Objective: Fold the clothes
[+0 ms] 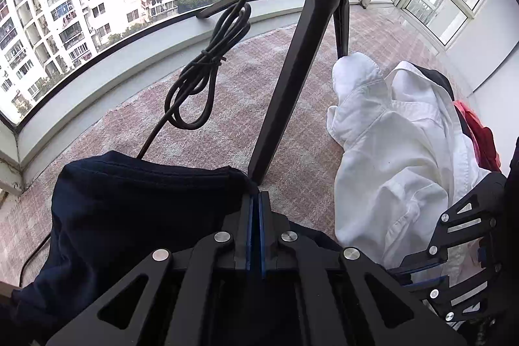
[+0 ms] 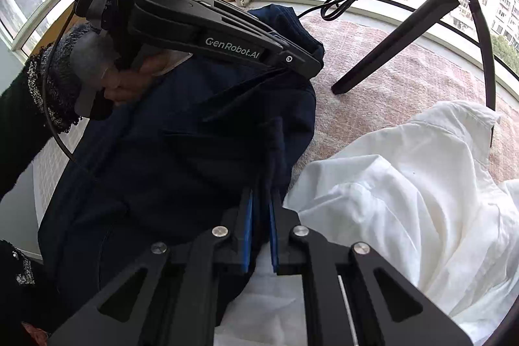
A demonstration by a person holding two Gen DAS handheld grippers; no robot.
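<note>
Between both jaws, navy garment [image 2: 181,151] pinched

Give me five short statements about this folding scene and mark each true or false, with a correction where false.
1. The left hand-held gripper is shut on the dark navy garment. True.
2. The white shirt lies neatly folded into a flat square. False: it lies crumpled in a loose heap.
3. A black tripod stands on the pink checked cloth. True.
4. The right hand-held gripper grips the white shirt. False: dark navy fabric sits between its blue pads, with the white shirt beside and beneath it.
5. The coiled black cable lies on top of the white shirt. False: it hangs apart from it, near the window sill.
</note>
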